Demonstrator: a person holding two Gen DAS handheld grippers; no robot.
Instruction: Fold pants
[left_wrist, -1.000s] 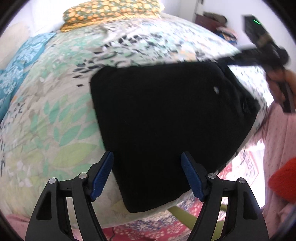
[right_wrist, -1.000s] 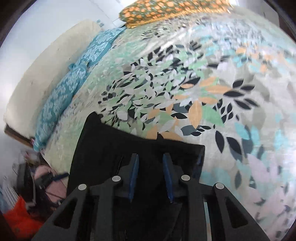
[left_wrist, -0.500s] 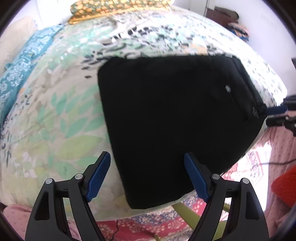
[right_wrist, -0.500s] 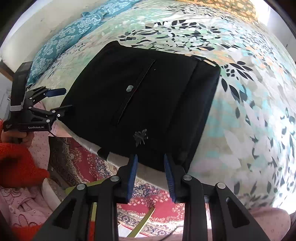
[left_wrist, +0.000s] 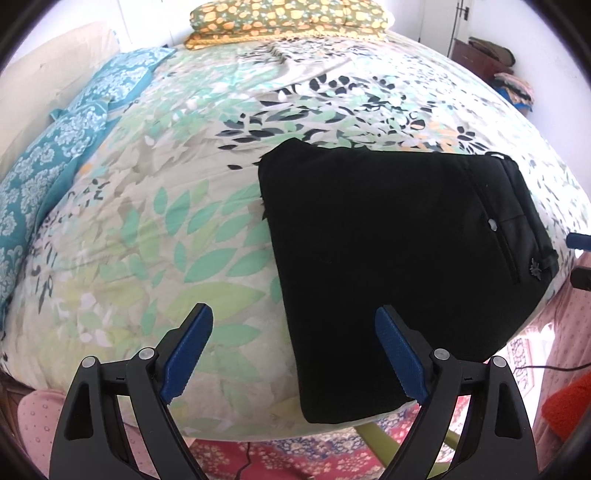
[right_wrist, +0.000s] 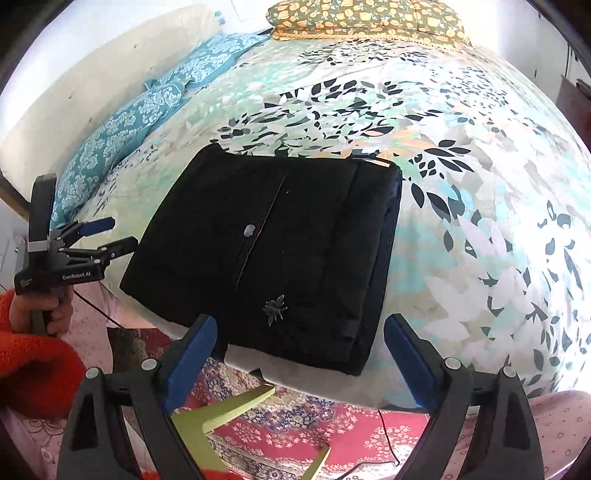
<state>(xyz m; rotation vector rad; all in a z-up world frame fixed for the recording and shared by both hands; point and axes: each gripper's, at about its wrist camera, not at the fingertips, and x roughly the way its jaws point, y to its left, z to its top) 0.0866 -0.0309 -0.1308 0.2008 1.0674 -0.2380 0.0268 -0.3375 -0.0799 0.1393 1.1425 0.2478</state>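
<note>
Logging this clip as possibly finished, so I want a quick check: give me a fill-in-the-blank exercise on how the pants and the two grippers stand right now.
1. The black pants lie folded into a compact ____ on the leaf-print bedspread.
2. The left gripper has its jaws ____ and holds nothing.
3. The right gripper is ____ of the pants, jaws apart.
4. A small pale ____ shows beside the pocket seam.

Missing words: rectangle; open; clear; button

Both wrist views over pants
</note>
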